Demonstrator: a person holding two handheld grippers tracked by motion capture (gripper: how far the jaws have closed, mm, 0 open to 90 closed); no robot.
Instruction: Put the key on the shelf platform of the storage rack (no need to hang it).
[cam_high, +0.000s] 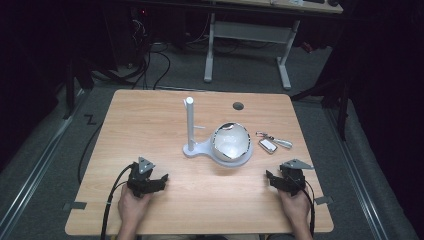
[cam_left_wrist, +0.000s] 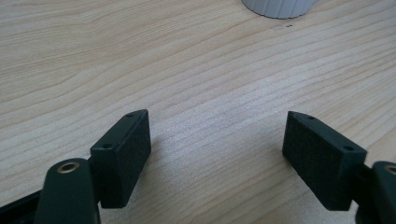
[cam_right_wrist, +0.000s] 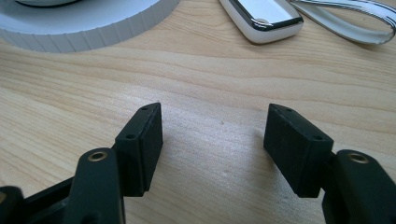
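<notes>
Rested on the table (cam_high: 150, 120), left gripper (cam_left_wrist: 217, 154) and right gripper (cam_right_wrist: 212, 140) both released (nothing between jaws), near white stand (cam_high: 200, 148) and key fob (cam_right_wrist: 261, 16).

A white plastic stand with a tall round post (cam_high: 190, 125) sits in the middle of the light wooden table (cam_high: 150, 115). A shiny round bowl-like thing (cam_high: 231, 141) rests on the stand's base, right of the post. A silver key fob with a metal ring (cam_high: 270, 143) lies just right of it. The left gripper (cam_high: 150, 184) and right gripper (cam_high: 282, 181) rest nearer the person, well apart.
</notes>
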